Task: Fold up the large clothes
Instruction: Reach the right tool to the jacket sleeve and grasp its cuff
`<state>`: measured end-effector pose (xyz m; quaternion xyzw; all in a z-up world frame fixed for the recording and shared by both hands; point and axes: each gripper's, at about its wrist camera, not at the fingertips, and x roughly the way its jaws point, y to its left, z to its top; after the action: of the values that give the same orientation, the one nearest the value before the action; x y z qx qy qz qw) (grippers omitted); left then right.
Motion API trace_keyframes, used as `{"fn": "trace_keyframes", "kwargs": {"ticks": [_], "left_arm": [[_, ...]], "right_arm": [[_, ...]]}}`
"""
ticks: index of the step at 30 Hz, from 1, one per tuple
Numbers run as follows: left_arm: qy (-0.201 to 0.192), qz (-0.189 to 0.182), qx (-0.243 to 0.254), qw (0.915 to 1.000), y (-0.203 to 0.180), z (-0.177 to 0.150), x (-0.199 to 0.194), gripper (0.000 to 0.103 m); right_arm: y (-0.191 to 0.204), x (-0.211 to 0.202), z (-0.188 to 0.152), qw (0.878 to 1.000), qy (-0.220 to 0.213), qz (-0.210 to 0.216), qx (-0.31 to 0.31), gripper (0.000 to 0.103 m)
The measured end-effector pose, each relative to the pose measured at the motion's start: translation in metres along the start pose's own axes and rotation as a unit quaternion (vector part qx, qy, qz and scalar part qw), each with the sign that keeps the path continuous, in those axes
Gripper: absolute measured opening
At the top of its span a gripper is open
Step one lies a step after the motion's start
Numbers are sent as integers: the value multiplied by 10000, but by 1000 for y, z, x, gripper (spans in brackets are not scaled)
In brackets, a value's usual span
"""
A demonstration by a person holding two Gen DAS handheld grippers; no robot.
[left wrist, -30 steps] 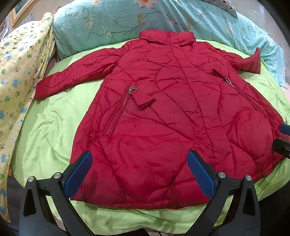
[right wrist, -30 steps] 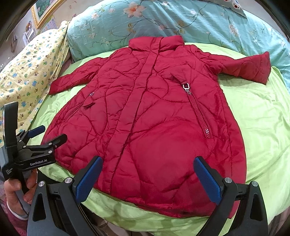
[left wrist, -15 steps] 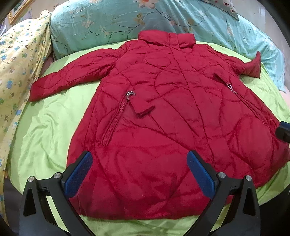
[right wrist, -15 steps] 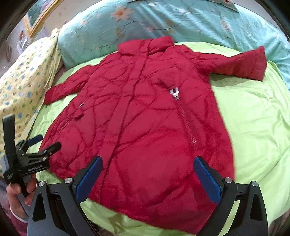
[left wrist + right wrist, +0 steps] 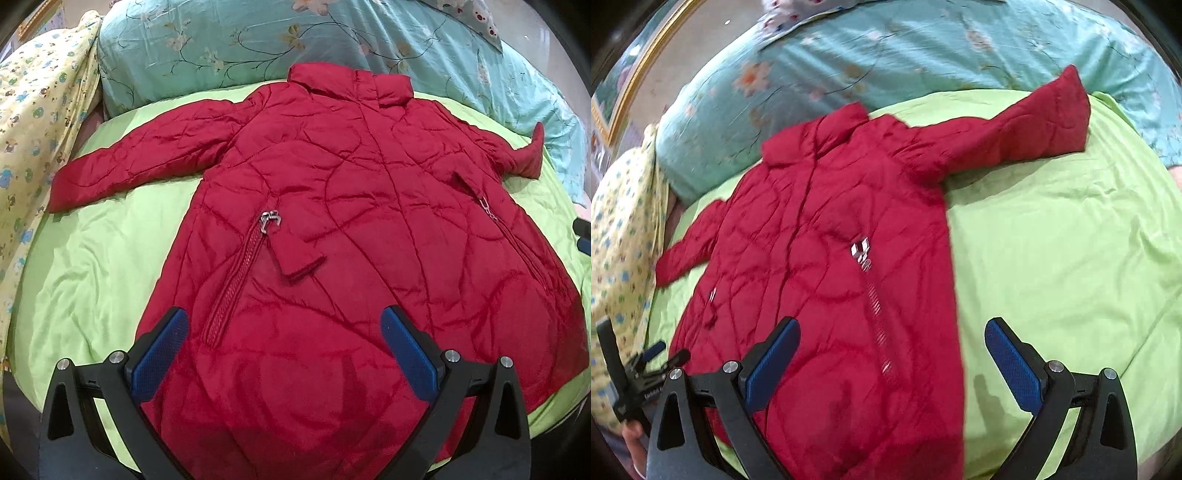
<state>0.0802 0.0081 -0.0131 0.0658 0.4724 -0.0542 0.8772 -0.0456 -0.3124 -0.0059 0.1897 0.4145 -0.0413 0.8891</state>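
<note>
A red quilted coat (image 5: 351, 229) lies flat, front up, on a lime green sheet (image 5: 103, 266), collar far, both sleeves spread out. Its left sleeve (image 5: 140, 162) reaches towards the yellow blanket. My left gripper (image 5: 291, 347) hovers open above the coat's lower hem, nothing between its blue pads. In the right wrist view the coat (image 5: 827, 258) fills the left half, its right sleeve (image 5: 1027, 129) pointing far right. My right gripper (image 5: 890, 354) is open over the coat's right edge and zip pocket. The left gripper (image 5: 646, 365) shows at the lower left, held by a hand.
A teal floral duvet (image 5: 332, 40) is bunched behind the collar. A yellow patterned blanket (image 5: 33, 122) lies along the left side. Bare green sheet (image 5: 1071, 258) spreads right of the coat. A gold picture frame (image 5: 639, 70) hangs at the far left.
Both cameras have moved forward over the coat. The right gripper swung right, so the coat slid to the left of its view. The coat itself lies as before.
</note>
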Motion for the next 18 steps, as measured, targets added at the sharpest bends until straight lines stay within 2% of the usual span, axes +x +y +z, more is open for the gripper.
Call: {"fn": "trace_keyframes", "kwargs": {"ticks": [6,9,11,18], "left_arm": [[-31,-32,-33,10000,2,16,8,103],[-20,-62,-64,10000,2,23,14,103],[-15,-87,-88,9999,2,28,18,103],[87,-114,-143,9998,2,41,34,103]], "right_arm": [[-41,14,43,9988,-93,-126,463,101],[-68,20,70,9965,-215,-355,719,101],[-90,24,94,9937,-318,-551,923,101],[-159,40,159,9802,-638,-813,1687,101]]}}
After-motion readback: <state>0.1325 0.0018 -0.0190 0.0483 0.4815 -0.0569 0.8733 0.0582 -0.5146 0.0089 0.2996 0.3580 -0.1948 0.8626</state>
